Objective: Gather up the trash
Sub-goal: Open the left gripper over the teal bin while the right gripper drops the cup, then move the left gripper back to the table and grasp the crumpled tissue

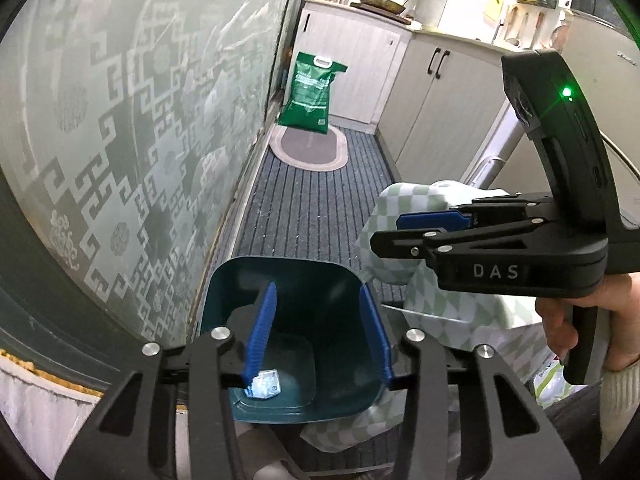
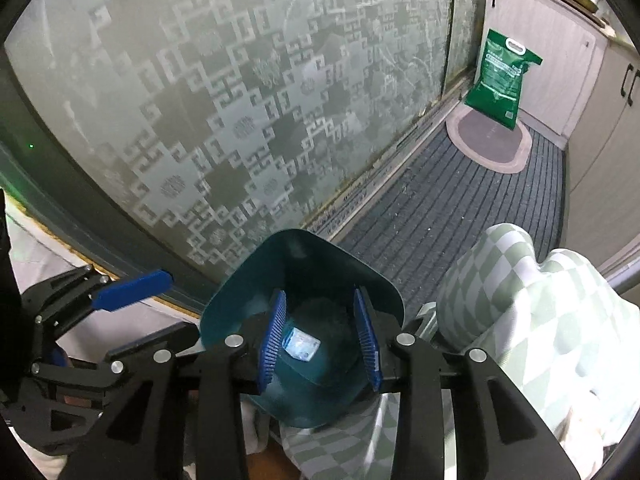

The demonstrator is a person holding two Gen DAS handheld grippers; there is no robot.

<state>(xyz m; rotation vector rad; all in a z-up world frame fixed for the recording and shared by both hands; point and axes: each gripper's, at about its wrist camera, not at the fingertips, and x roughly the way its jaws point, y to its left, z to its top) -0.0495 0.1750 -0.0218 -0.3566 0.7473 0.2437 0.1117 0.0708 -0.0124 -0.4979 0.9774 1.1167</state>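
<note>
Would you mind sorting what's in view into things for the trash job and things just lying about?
Job:
- teal bin
- crumpled wrapper at the bin's bottom
- left gripper and right gripper, both open over the bin

Lying about:
- green bag
- oval mat
- checked cloth

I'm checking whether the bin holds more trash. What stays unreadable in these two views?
- Print on the crumpled wrapper: too small, both views.
- Teal bin floor: near part hidden by the left claw in its view, by the right claw in its own.
- Green bag lettering: too distant.
- Under the checkered cloth: covered.
</note>
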